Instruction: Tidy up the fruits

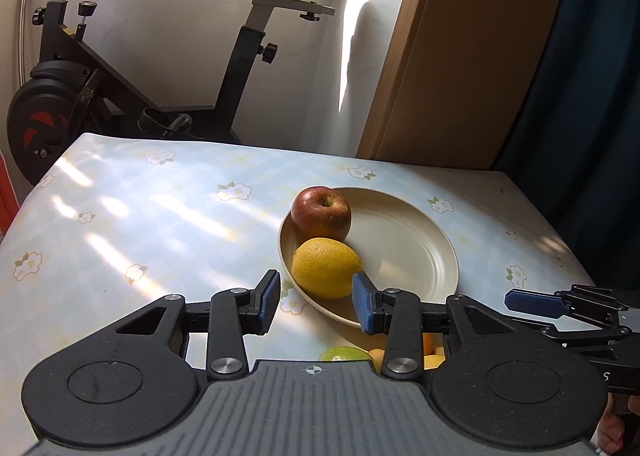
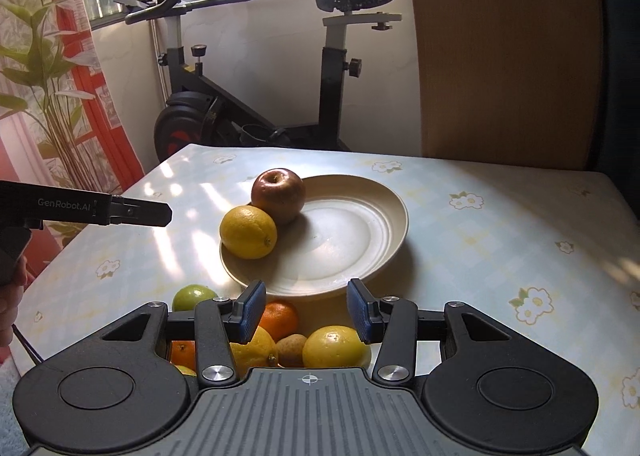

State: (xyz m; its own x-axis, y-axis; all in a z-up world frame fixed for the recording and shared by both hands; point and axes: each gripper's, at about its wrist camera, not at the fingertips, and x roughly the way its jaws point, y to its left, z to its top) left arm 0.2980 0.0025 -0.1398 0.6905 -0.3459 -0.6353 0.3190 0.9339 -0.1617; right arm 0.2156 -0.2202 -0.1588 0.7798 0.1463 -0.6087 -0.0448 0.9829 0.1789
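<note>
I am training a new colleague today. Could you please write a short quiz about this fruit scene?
1. True or false: the apple touches the lemon on the plate.
2. How many fruits lie on the plate?
3. The right hand-held gripper is: A) open, B) shut on an orange.

Key: 1 true; 2 two; 3 A.

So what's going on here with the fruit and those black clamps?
A person holds a gripper in each hand and is sorting fruit onto a plate. An apple and a lemon already sit on it, touching. Both the left gripper and the right gripper are open and empty. More fruit waits in a pile near the plate.
</note>
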